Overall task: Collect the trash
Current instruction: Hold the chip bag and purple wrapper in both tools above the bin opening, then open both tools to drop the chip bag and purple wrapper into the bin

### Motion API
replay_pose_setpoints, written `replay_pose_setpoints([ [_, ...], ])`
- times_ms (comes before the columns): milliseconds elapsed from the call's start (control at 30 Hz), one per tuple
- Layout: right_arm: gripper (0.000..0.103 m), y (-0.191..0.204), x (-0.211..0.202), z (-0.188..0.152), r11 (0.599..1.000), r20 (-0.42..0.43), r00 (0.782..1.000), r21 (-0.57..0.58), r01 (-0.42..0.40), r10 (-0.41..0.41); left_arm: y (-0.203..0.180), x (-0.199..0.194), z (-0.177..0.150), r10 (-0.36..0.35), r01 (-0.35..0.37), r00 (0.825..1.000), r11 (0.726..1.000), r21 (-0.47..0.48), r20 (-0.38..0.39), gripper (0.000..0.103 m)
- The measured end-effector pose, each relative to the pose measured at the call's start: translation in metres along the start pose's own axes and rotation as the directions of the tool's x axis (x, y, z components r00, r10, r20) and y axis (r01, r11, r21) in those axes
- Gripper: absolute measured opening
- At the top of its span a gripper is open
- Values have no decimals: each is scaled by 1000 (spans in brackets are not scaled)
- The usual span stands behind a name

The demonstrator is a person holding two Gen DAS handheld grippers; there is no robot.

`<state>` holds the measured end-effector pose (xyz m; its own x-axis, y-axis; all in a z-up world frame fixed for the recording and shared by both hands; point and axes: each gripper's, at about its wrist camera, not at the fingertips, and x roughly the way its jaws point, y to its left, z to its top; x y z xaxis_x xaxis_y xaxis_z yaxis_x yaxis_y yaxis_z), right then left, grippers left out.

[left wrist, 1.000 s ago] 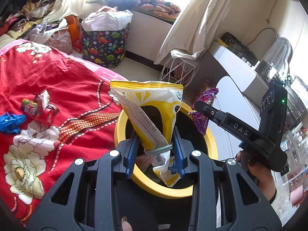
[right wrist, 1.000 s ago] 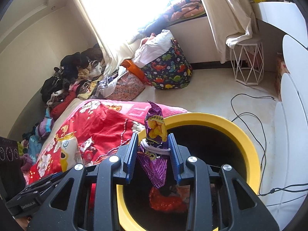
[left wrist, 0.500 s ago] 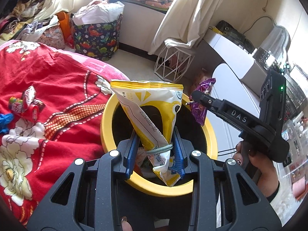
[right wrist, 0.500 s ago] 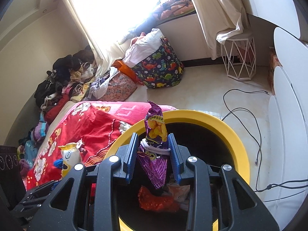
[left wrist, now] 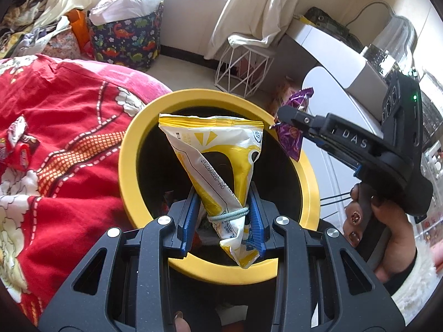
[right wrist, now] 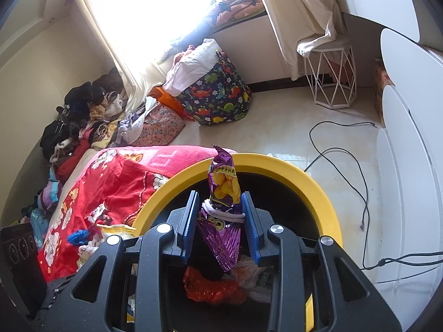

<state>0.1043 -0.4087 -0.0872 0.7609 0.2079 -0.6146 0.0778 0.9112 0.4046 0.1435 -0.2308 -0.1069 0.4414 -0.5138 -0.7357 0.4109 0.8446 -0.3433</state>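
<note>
Yellow snack bag [left wrist: 218, 163] in left jaws, purple packet [right wrist: 223, 193] in right

Yellow-rimmed black bin [left wrist: 130, 166] is sitting beside a red floral blanket [left wrist: 69, 144]; chip bags showing yellow-white [left wrist: 218, 160] and purple [right wrist: 224, 191].

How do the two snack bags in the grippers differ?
The yellow bag in the left gripper is wide, white and yellow; the purple bag in the right gripper is narrow, shiny and crinkled. Both are pinched near the bottom, standing up over the yellow-rimmed bin.
</note>
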Motion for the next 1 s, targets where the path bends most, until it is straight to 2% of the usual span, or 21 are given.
replay_pose_setpoints([
  [667, 32, 1, 4, -3, 1000, -18, 1000, 7, 3, -3, 8, 10, -4, -8, 8, 1000, 1000, -21, -11, 28],
  [733, 39, 1, 4, -3, 1000, -21, 1000, 11, 6, -6, 9, 9, -4, -12, 12, 1000, 1000, -27, -8, 30],
  [800, 56, 0, 3, -3, 1000, -20, 1000, 28, 6, -6, 11, 6, -3, -6, 7, 1000, 999, -33, 5, 52],
  [867, 60, -1, 2, -3, 999, -19, 1000, 36, 7, -6, 12, 0, -2, 4, -4, 1000, 999, -31, 24, 61],
  [933, 65, -2, 1, -3, 999, -18, 1000, 38, 9, -9, 12, -6, -1, 23, -21, 999, 999, -29, 46, 75],
  [967, 67, -1, 0, -3, 999, -14, 1000, 40, 11, -10, 12, -9, 0, 28, -26, 998, 999, -33, 57, 88],
  [1000, 69, 0, -1, -3, 999, -11, 1000, 40, 9, -9, 13, -13, 0, 27, -24, 997, 999, -40, 74, 91],
])
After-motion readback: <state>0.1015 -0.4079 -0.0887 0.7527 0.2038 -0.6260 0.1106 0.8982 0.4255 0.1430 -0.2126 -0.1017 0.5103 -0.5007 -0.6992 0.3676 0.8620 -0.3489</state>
